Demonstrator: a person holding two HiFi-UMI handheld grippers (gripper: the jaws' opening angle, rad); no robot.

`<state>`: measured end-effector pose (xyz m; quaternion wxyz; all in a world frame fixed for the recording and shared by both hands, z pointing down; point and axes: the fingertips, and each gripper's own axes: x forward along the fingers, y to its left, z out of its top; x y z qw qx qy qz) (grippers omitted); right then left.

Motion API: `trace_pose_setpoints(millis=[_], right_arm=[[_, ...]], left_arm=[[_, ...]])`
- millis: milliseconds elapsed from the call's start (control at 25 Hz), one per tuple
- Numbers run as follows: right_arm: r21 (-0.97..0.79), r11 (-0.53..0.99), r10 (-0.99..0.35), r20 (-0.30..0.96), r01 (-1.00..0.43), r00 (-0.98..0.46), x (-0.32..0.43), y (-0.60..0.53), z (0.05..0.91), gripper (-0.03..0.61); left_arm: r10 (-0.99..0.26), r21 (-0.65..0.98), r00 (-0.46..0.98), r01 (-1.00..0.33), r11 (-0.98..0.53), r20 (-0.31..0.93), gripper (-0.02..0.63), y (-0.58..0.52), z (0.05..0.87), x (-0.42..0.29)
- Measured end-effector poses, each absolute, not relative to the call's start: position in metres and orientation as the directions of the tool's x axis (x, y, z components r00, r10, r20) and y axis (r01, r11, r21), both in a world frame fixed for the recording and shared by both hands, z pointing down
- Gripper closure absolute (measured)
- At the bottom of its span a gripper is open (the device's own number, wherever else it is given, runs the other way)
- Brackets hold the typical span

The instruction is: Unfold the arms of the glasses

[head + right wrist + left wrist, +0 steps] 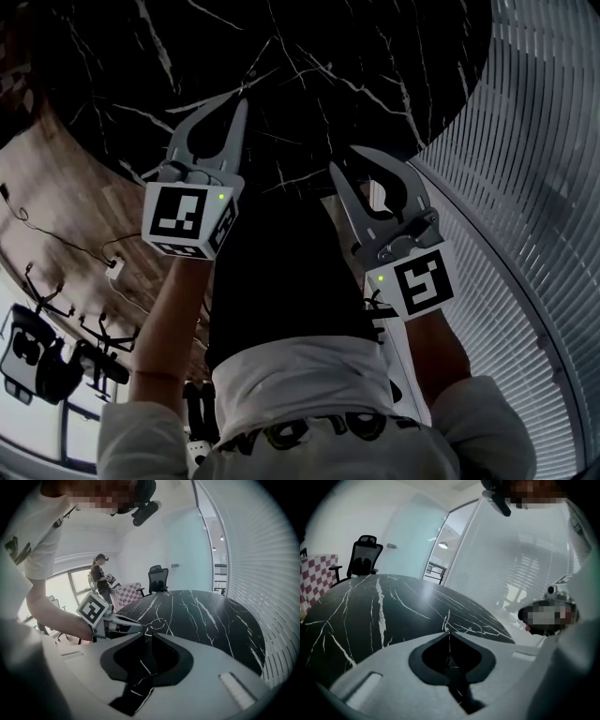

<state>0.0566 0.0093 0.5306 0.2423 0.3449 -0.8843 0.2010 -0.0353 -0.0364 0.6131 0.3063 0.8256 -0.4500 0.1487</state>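
I cannot make out any glasses in these views; only white veins show on the black marble table (309, 56) (370, 606) (211, 616). Both grippers hang over its near edge, pointing across it. My left gripper (242, 101) (446, 631) is shut, its tips meeting with nothing between them. To its right, my right gripper (344, 157) (151, 634) has its jaws a narrow gap apart with nothing in the gap. In the right gripper view the left gripper's marker cube (92, 609) shows just to the left, its tips close beside the right one's.
The round table's edge curves past a slatted wall (544, 187) on the right. A black office chair (363, 557) (158, 579) stands at the far side, beside a checkered seat (316, 573). A person (100, 578) stands by the windows. Cables and equipment (37, 361) lie on the wooden floor.
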Motion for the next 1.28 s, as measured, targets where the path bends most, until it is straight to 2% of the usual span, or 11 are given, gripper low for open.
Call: trace_pose_setpoints(millis=[120,280,400,560,720,960,1280], right_arm=[[-0.187,0.683,-0.510,0.570,-0.706,-0.644,0.056,0.012,0.532,0.525],[-0.174,0.684,-0.519,0.566,-0.709,-0.640,0.055,0.009,0.526,0.525],[-0.148,0.688,-0.547,0.537,-0.710,-0.642,0.056,0.003,0.509,0.524],[-0.122,0.694,-0.573,0.504,-0.709,-0.647,0.056,0.003,0.467,0.525],[-0.090,0.700,-0.602,0.459,-0.708,-0.653,0.056,-0.005,0.418,0.525],[-0.078,0.684,-0.650,0.386,-0.725,-0.655,0.060,0.004,0.343,0.525],[-0.057,0.686,-0.682,0.299,-0.726,-0.668,0.052,0.017,0.282,0.529]], left_arm=[[-0.660,0.333,0.544,-0.839,-0.430,0.518,0.601,-0.038,0.614,-0.035],[-0.652,0.279,0.547,-0.834,-0.476,0.525,0.538,-0.040,0.615,-0.034],[-0.668,0.244,0.526,-0.846,-0.473,0.527,0.520,-0.043,0.607,-0.040],[-0.691,0.237,0.505,-0.860,-0.452,0.517,0.522,-0.029,0.560,-0.050],[-0.727,0.247,0.513,-0.858,-0.450,0.456,0.525,-0.022,0.489,-0.053],[-0.761,0.268,0.529,-0.848,-0.457,0.377,0.569,0.003,0.393,-0.051],[-0.754,0.231,0.584,-0.812,-0.537,0.302,0.601,0.023,0.323,-0.035]])
